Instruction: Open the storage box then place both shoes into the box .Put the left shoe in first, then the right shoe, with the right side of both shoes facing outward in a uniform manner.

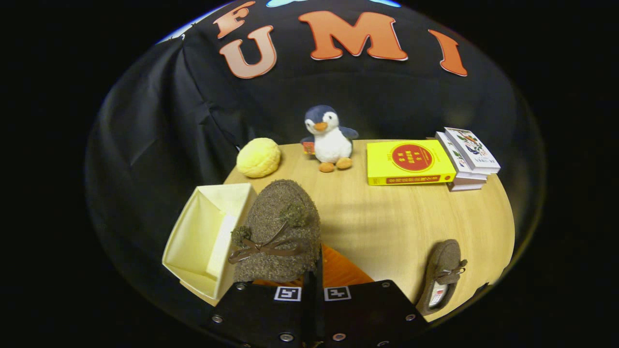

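The jaws (312, 278) are gripping a brown shoe (278, 232), lifted beside the open storage box (193, 241), toe pointing away. The other shoe (442, 275) is lying on the counter (387, 217), long axis running away from the jaws.

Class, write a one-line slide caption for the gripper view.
Gripper shut on a brown shoe, lifted beside the open storage box; second shoe waits on the table.
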